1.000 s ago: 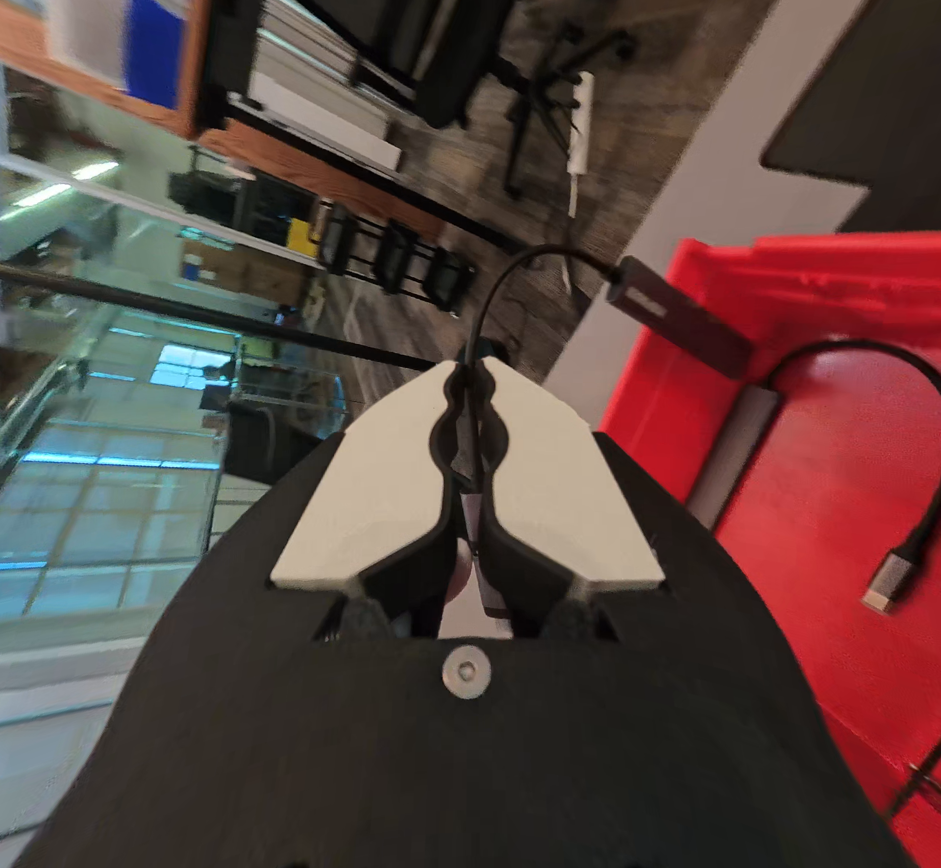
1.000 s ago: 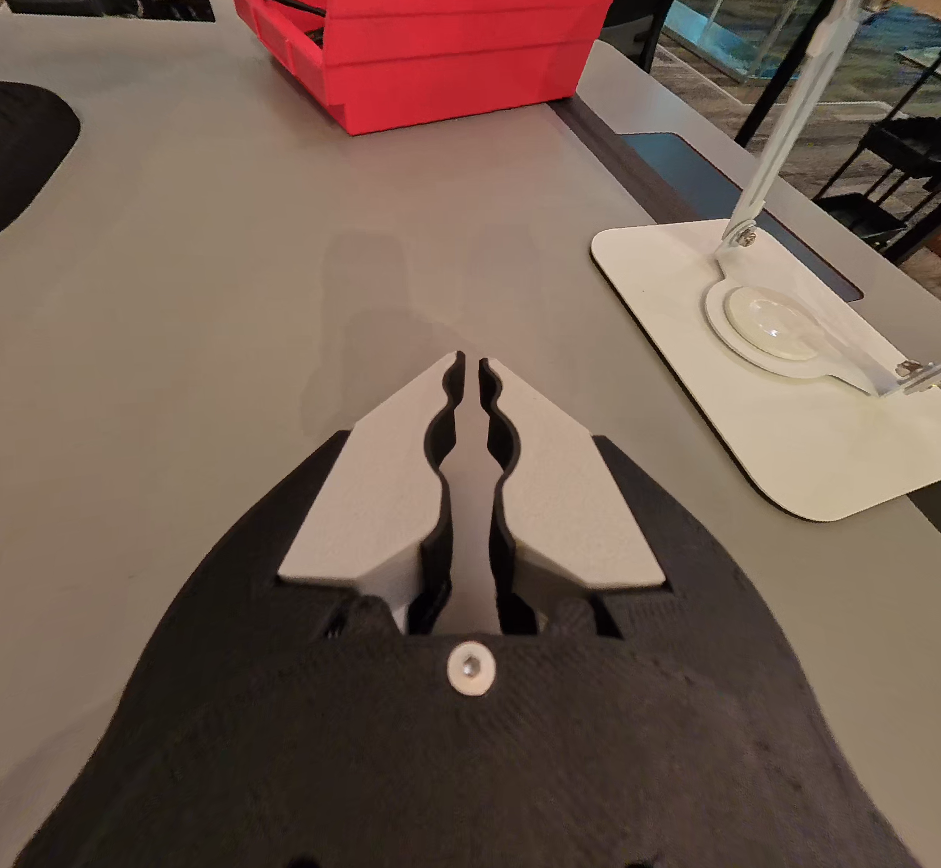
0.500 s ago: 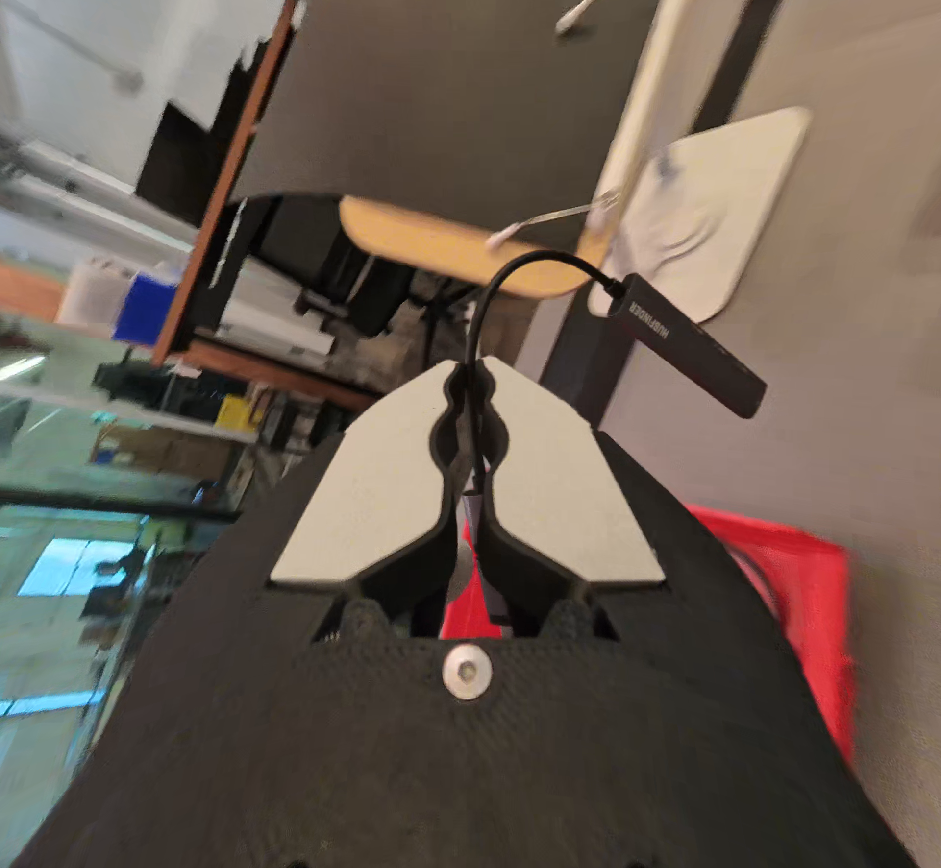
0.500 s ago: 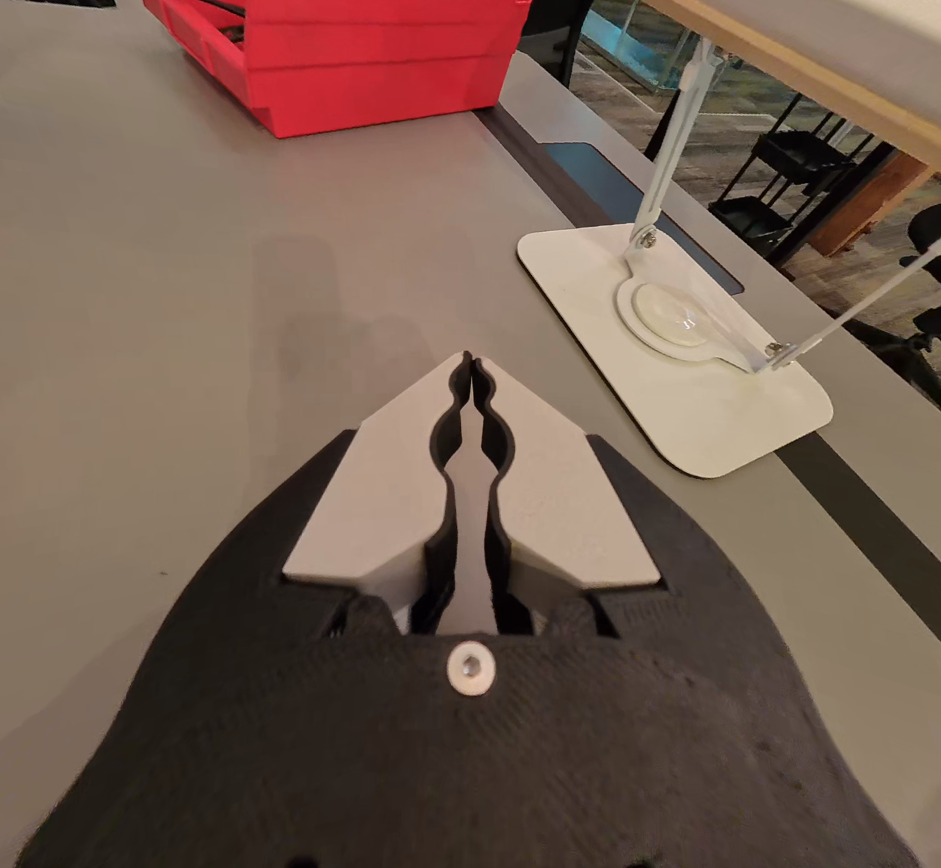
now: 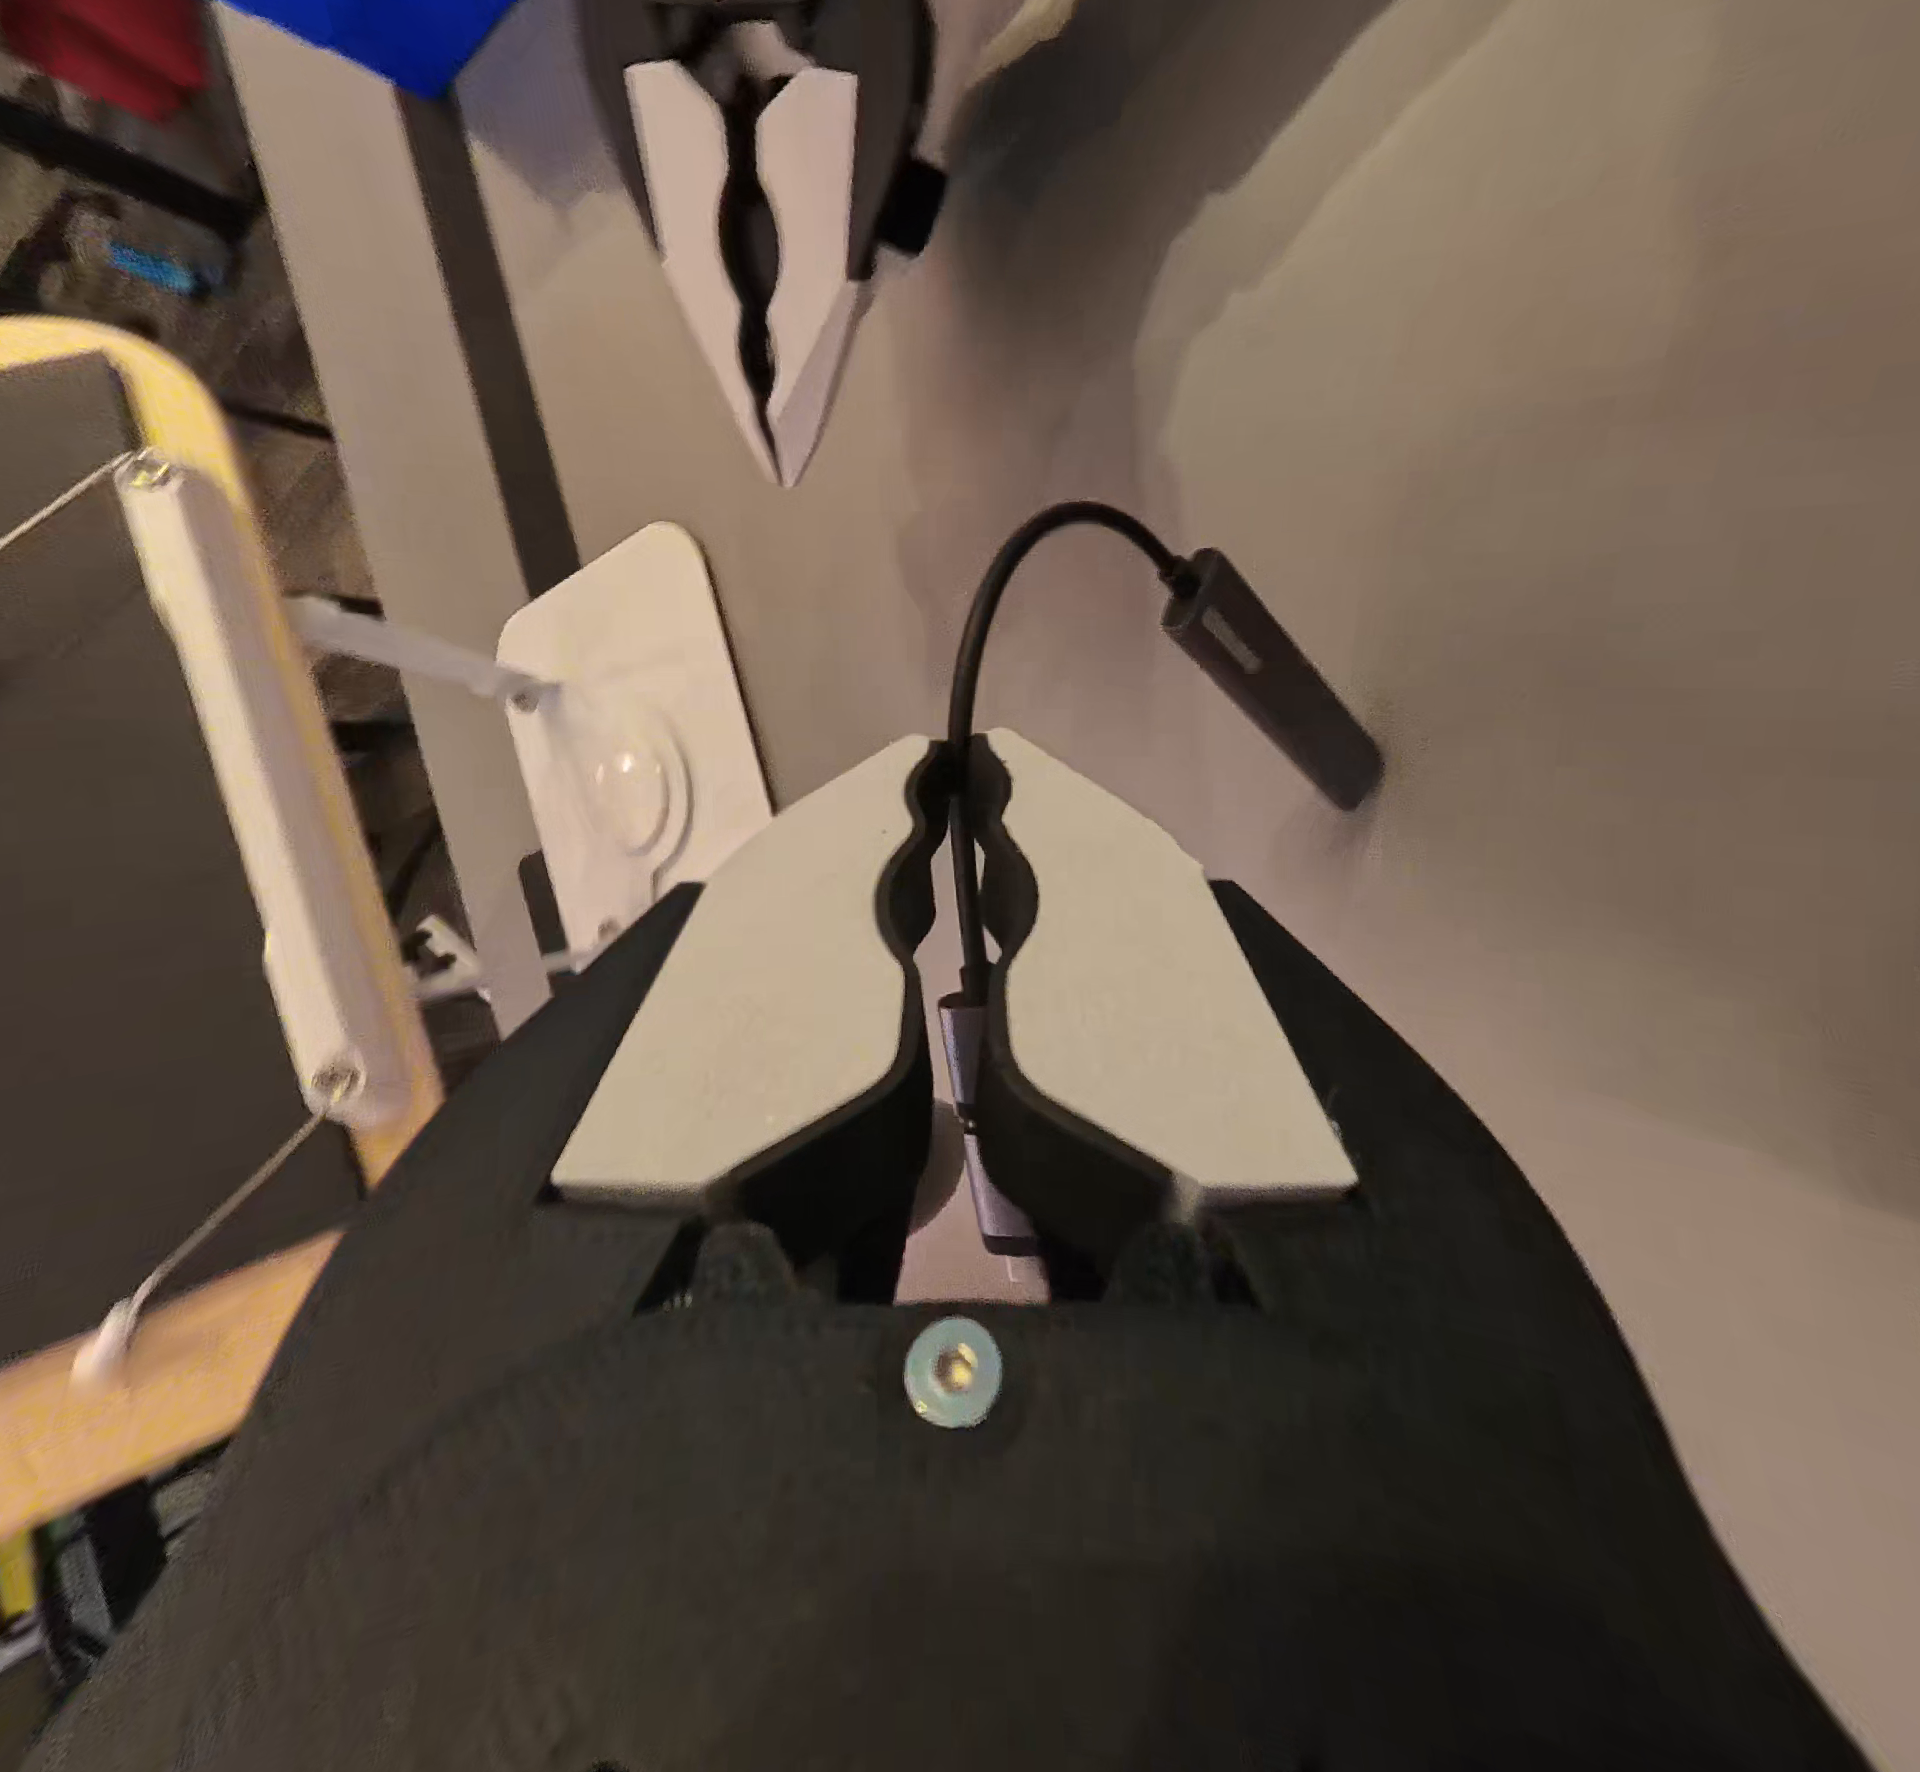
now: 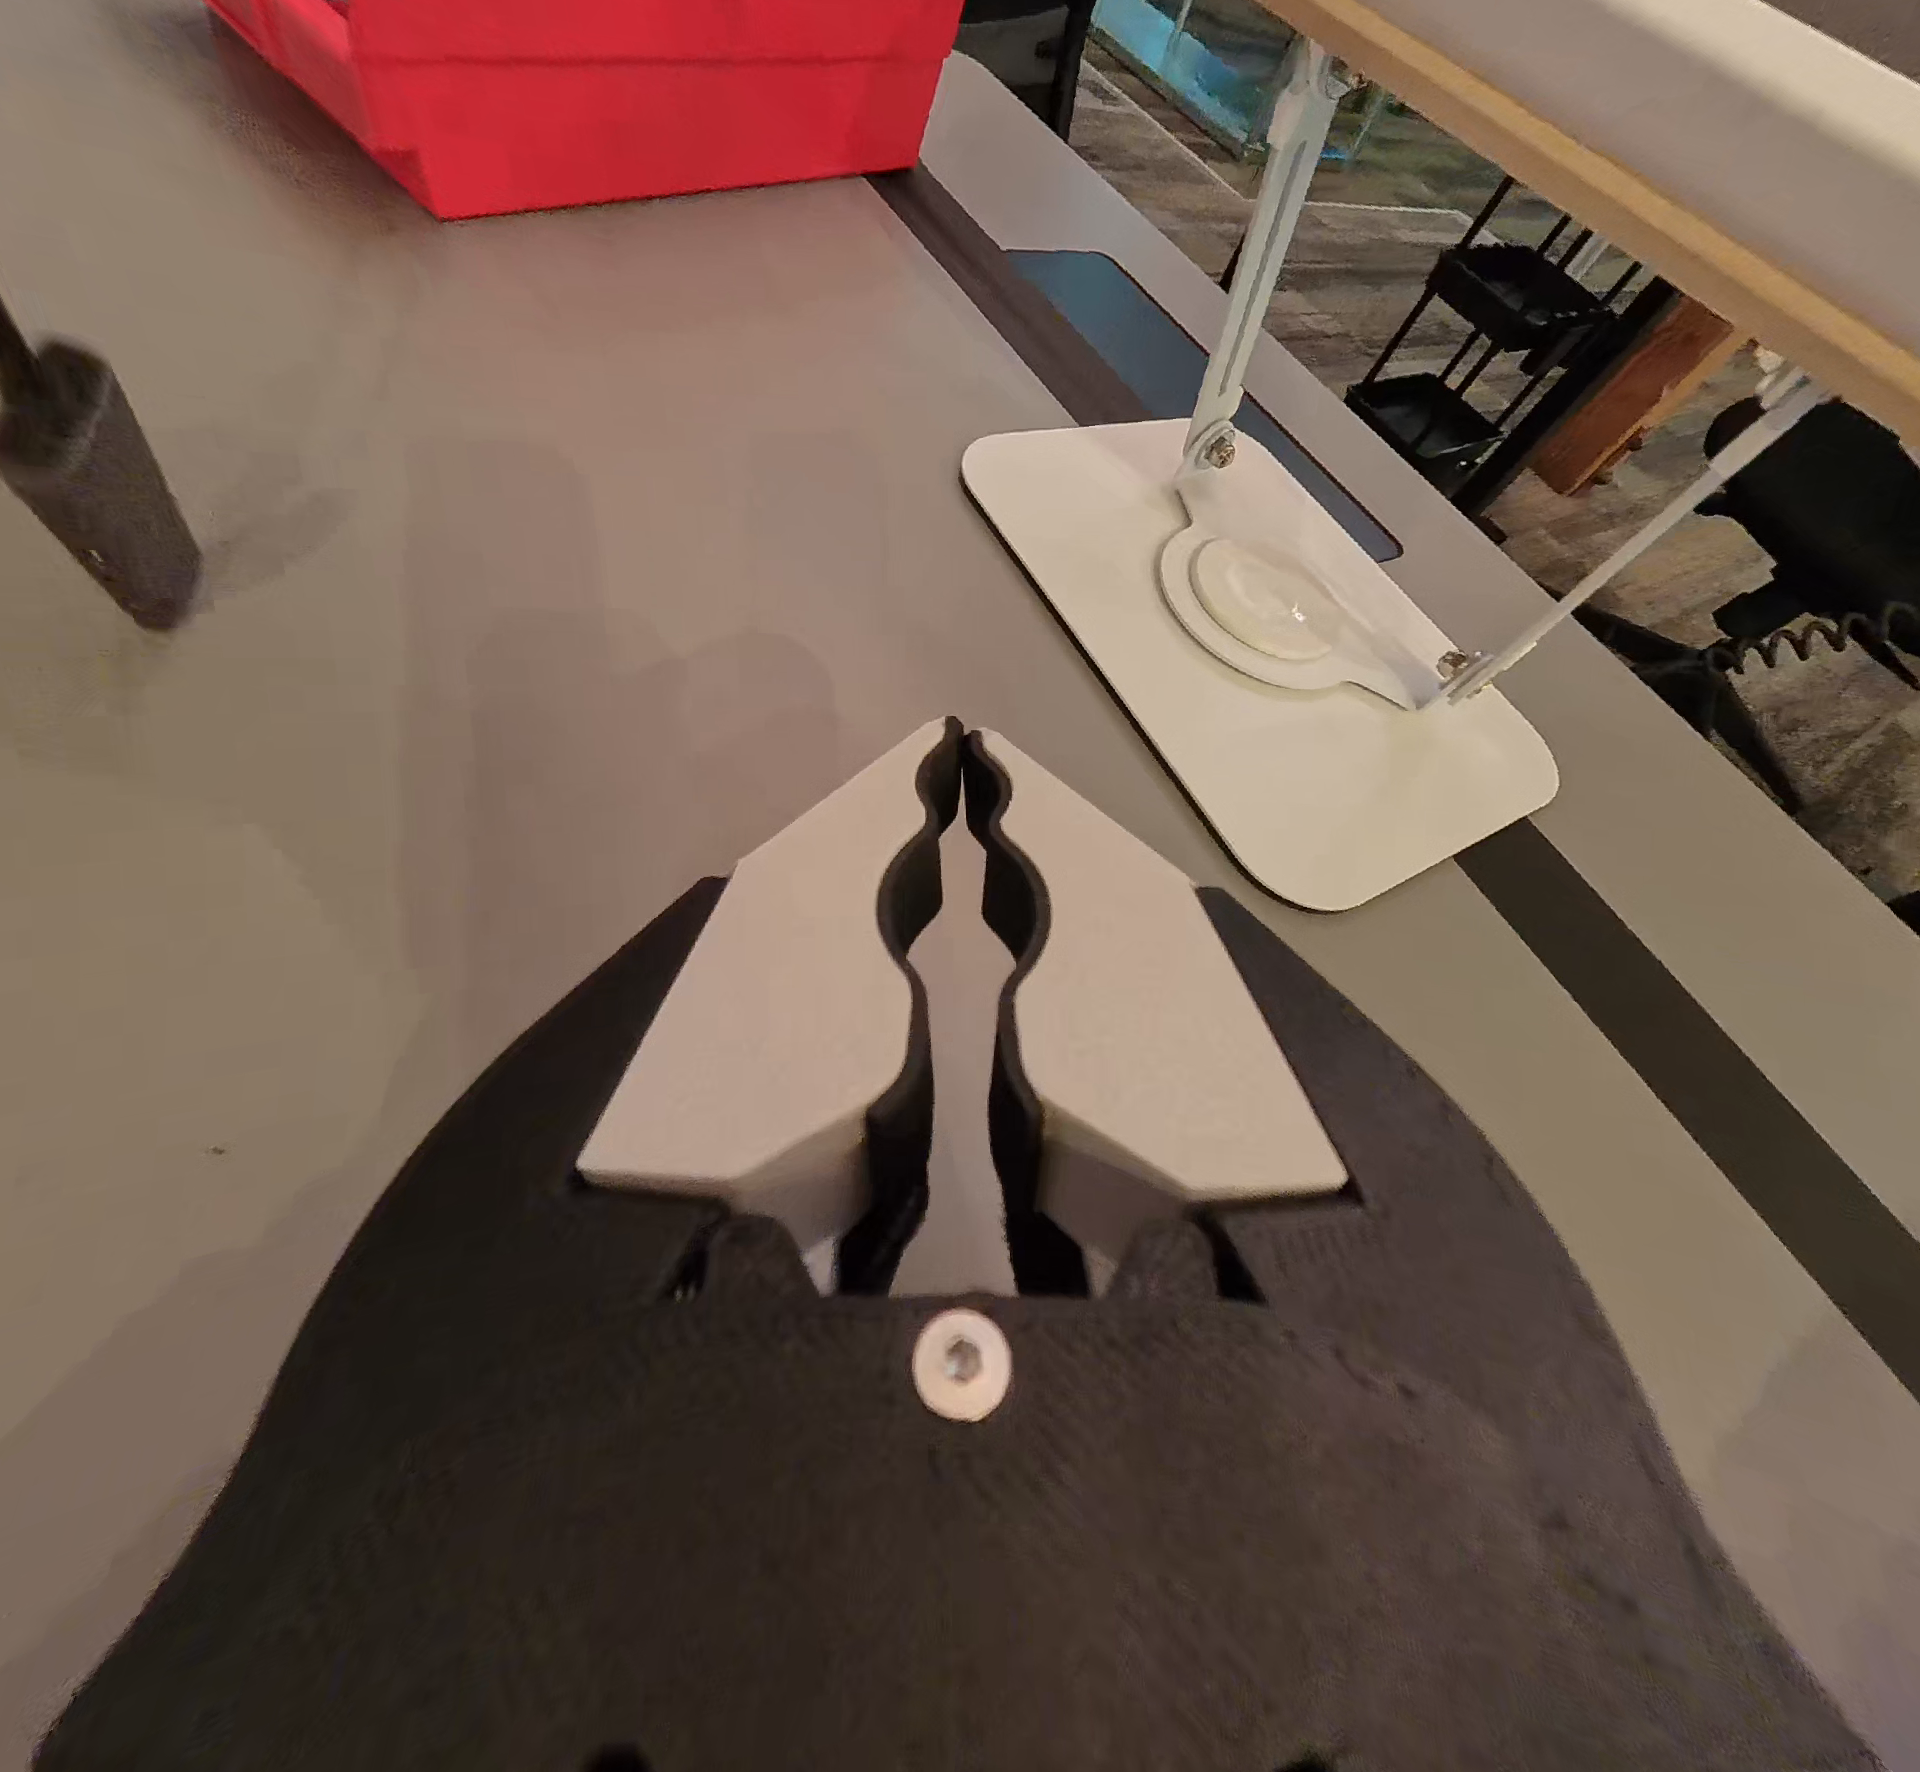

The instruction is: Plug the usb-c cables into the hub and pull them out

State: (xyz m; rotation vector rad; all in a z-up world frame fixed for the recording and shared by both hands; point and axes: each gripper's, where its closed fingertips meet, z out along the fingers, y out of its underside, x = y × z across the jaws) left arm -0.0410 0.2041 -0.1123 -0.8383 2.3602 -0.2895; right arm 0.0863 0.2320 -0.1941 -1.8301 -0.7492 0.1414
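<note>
My left gripper [image 5: 961, 746] is shut on the black cable [image 5: 971, 642] of a dark grey USB hub [image 5: 1273, 678]. The cable's metal plug [image 5: 961, 1047] sits between my fingers. The hub hangs from the cable with its far end at the grey table [image 5: 1558, 372]. The hub also shows blurred at the left edge of the right wrist view [image 6: 94, 496]. My right gripper [image 6: 958, 730] is shut and empty above the table. It also shows in the left wrist view [image 5: 779, 465], pointing toward my left gripper.
A red bin [image 6: 644, 49] holding black cables stands at the table's far end. A white lamp base [image 6: 1340, 787] sits by the table's right edge, with the lamp head [image 6: 1558, 8] overhead. Beyond the edge are floor and chairs. The tips of one gripper are about 15 centimetres away from the tips of the other.
My left gripper has swung with the hub away from the red bin and down over the table. My right gripper has closed fully and moved forward toward the lamp base.
</note>
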